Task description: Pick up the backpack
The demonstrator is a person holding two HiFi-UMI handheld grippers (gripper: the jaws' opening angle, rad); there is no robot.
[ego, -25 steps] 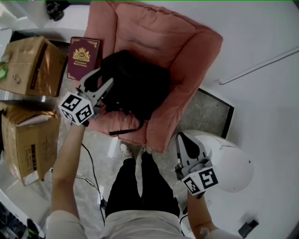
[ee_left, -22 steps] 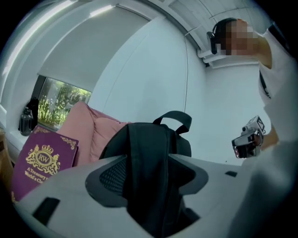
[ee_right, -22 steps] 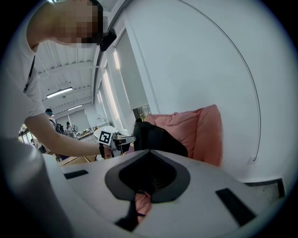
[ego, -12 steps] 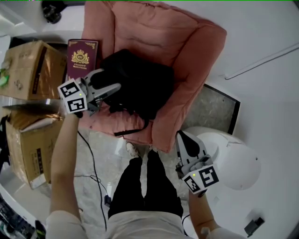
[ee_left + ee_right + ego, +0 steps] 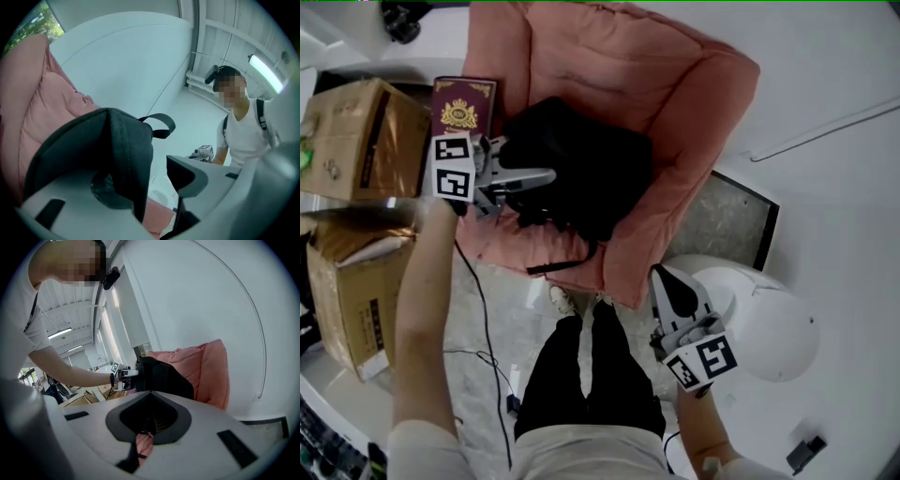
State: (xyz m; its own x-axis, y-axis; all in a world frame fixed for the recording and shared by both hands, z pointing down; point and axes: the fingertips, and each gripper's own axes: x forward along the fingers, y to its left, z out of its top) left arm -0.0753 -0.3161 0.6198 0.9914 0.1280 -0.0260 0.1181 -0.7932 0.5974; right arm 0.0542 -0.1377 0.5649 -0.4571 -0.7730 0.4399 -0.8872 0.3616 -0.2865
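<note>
A black backpack (image 5: 581, 173) lies on the seat of a pink armchair (image 5: 675, 84). My left gripper (image 5: 534, 180) reaches in from the left and points across at the backpack's left edge. In the left gripper view a fold of the backpack (image 5: 122, 154) sits between the jaws of the left gripper (image 5: 143, 173). It lies against one jaw, a gap shows at the other pad, and the jaws are closing. Its carry loop (image 5: 161, 126) sticks up behind. My right gripper (image 5: 668, 286) hangs off the armchair's front right corner. In its own view the right gripper (image 5: 150, 394) is shut on nothing.
Two cardboard boxes (image 5: 356, 131) (image 5: 356, 291) stand left of the armchair, with a maroon case (image 5: 464, 105) between the upper box and the chair. A white round table (image 5: 764, 328) is under my right gripper. A cable (image 5: 483, 319) runs over the floor by the person's legs (image 5: 591, 375).
My left gripper has swung from pointing up-right to pointing straight right, and shifted up along the backpack's left edge. The right gripper has hardly moved.
</note>
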